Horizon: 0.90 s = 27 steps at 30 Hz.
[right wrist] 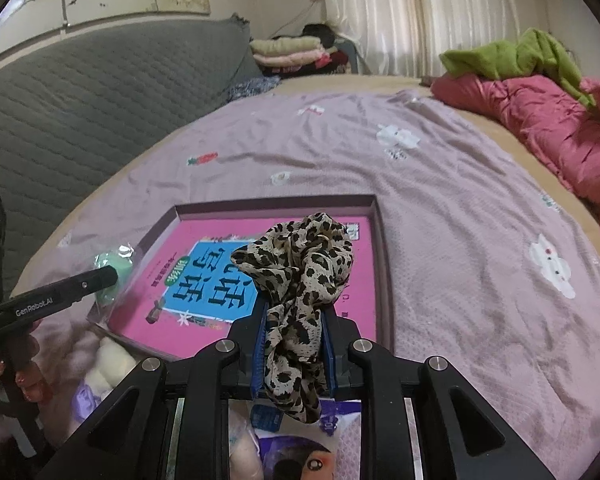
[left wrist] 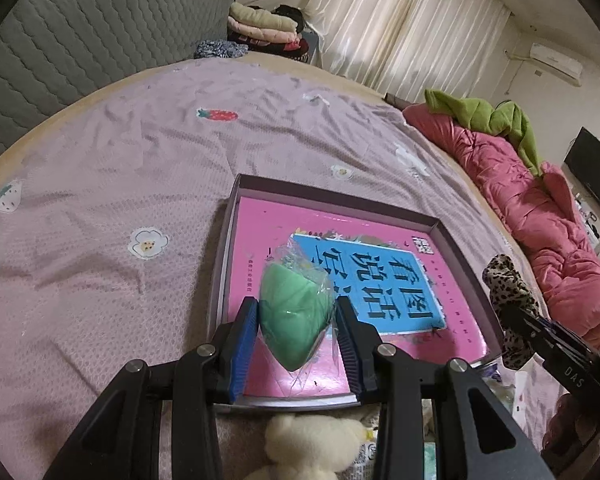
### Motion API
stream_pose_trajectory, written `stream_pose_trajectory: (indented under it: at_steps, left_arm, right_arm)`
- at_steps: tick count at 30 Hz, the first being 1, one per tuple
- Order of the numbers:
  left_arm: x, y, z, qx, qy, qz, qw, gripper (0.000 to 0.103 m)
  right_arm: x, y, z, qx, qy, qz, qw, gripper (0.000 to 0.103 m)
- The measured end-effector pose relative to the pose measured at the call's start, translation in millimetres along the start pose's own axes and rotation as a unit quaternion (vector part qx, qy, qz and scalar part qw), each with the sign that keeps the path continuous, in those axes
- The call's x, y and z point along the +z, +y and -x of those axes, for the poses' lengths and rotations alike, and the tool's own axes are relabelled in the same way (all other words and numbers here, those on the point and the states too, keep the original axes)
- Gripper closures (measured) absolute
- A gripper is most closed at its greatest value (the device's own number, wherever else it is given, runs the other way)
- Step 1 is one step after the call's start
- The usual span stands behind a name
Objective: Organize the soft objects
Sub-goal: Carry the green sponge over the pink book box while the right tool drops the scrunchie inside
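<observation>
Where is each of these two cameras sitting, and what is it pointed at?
Left wrist view: rides the left hand-held gripper, looking down its fingers at the plastic-wrapped green sponge it clamps over the shallow box holding a pink book.
Right wrist view: rides the right hand-held gripper, clamping a leopard-print fabric scrunchie; a hand shows at left.
Shared: box, lilac bedsheet, and each other's gripper.

The left claw is gripping a plastic-wrapped green sponge above a shallow box lying on the bed; the right claw is pinching a leopard-print scrunchie.
</observation>
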<state>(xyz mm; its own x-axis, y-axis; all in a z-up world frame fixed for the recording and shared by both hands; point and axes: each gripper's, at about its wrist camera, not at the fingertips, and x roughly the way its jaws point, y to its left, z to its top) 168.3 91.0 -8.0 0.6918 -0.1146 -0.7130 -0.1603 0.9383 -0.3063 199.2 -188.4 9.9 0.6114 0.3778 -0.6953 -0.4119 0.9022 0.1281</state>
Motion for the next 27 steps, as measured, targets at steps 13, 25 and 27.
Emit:
stream_pose_trajectory:
  at_steps: [13, 25, 27]
  left_arm:
    - [1, -4, -25, 0.009, 0.031, -0.014, 0.9994, 0.064]
    - [1, -5, -26, 0.008, 0.033, -0.016, 0.9993, 0.064]
    - [1, -5, -27, 0.010, 0.034, -0.017, 0.9992, 0.064]
  right_arm:
    - [-3, -8, -36, -0.028, 0.063, 0.000, 0.998, 0.078]
    - [-6, -16, -42, -0.041, 0.081, -0.013, 0.996, 0.070]
    - [-6, -16, -41, -0.041, 0.080, -0.013, 0.996, 0.069]
